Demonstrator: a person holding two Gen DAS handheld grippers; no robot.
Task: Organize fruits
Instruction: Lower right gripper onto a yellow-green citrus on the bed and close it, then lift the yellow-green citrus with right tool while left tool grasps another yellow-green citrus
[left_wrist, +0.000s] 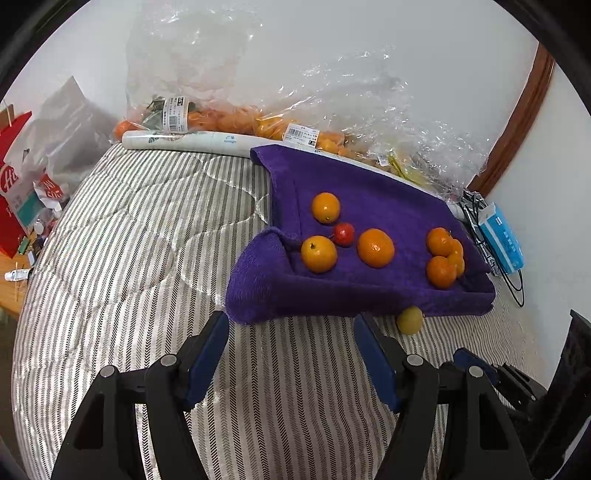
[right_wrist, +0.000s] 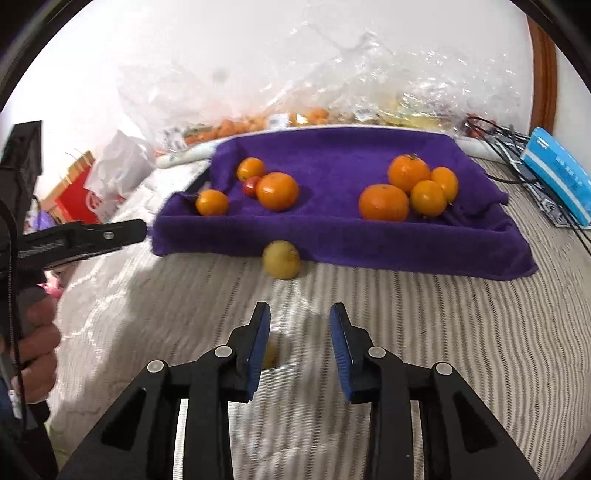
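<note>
Mostly sorted: only the yellow fruit (right_wrist: 281, 259) lies ahead of the empty, open right hand-held gripper (right_wrist: 300, 319), outside the purple towel (right_wrist: 332, 236).

A red box (left_wrist: 13, 184) at the left edge carries big white letters, perhaps "H". The plastic bags (left_wrist: 177, 114) have white barcode labels (left_wrist: 301, 134), but their print is too small to read.
</note>
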